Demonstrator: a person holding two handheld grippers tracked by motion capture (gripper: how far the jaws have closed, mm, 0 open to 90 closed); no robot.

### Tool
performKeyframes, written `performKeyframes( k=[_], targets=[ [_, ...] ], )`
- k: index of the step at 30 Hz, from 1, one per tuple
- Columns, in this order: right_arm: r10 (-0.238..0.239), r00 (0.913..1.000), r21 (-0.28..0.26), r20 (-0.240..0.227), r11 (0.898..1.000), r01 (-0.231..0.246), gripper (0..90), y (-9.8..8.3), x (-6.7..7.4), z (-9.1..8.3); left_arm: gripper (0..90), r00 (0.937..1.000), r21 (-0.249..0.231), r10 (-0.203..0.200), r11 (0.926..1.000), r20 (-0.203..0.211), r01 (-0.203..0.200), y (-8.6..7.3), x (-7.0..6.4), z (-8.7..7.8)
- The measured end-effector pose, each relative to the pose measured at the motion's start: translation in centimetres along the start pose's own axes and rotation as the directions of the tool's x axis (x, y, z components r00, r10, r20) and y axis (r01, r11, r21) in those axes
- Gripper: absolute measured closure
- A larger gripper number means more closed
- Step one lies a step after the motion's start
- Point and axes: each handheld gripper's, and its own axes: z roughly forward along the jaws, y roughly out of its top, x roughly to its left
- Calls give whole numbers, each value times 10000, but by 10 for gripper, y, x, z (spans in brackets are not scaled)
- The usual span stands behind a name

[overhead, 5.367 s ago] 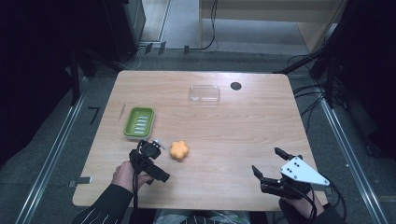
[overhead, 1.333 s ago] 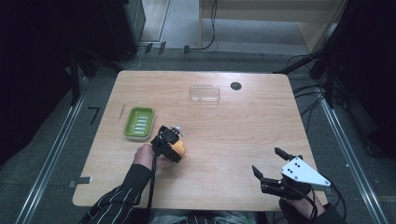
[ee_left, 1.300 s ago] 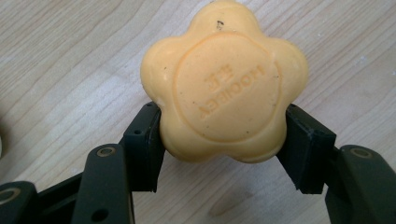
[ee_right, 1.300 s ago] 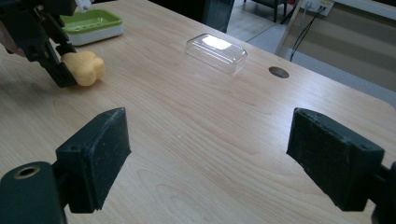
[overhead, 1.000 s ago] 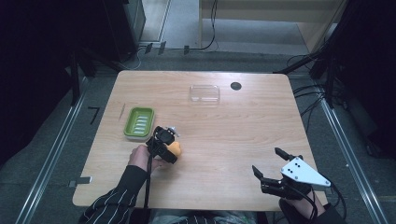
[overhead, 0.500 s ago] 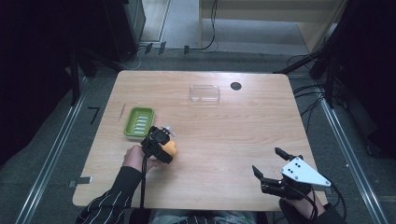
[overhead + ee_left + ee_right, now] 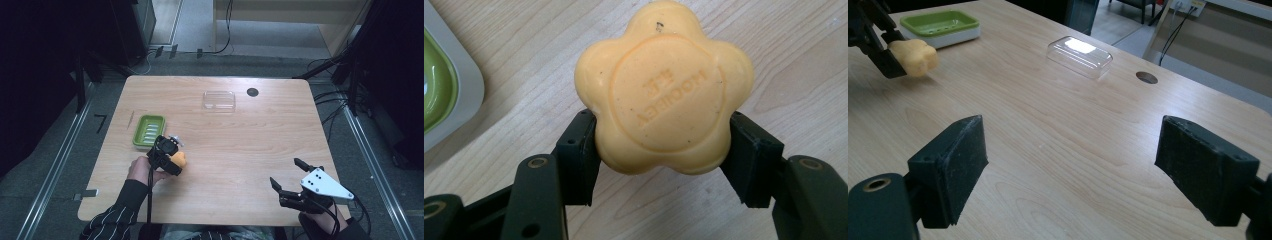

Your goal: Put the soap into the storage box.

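Near the table's (image 7: 240, 140) 8 o'clock edge in the high view, the left gripper (image 7: 169, 156) has its jaws clamped on a flower-shaped orange soap (image 7: 178, 159). The left gripper view confirms: both black pads press the soap's (image 7: 664, 95) sides, w/ the embossed face toward the camera and wood grain behind it. Soap looks lifted off the wood, judging by the right gripper view, where it (image 7: 913, 56) hangs above its own shadow. Green soap dish (image 7: 149, 131) sits just beside the soap, at abt 11 o'clock from it; its rim (image 7: 459, 90) is at the 9 o'clock side of the left gripper view. Clear lid (image 7: 219, 100) lies well apart, toward the table's 12 o'clock edge, near a round cable hole (image 7: 252, 92).

Right gripper (image 7: 292, 180) is at 5 o'clock, jaws wide, nothing between them, parked over bare wood.

Progress, as I judge it: pickup done, soap secured. Left to do: carry it the short way over the dish and set it down, then prob. fit the lid, w/ the idle right gripper best placed for that.
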Motion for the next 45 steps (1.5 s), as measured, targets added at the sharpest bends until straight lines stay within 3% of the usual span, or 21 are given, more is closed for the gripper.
performKeyframes(
  k=[9,32,45],
  targets=[
    [8,10000,4,-8,10000,-8,134,0,0,0,394,9999,-45,-19,10000,-117,18,-2,3,-3],
    [10,10000,32,-2,10000,-10,134,0,0,0,394,9978,-499,-569,9972,-328,552,-5,19,-14],
    [12,10000,13,1,10000,-12,134,0,0,0,394,9953,-692,-881,9940,-414,851,-2,35,-17]
  ],
)
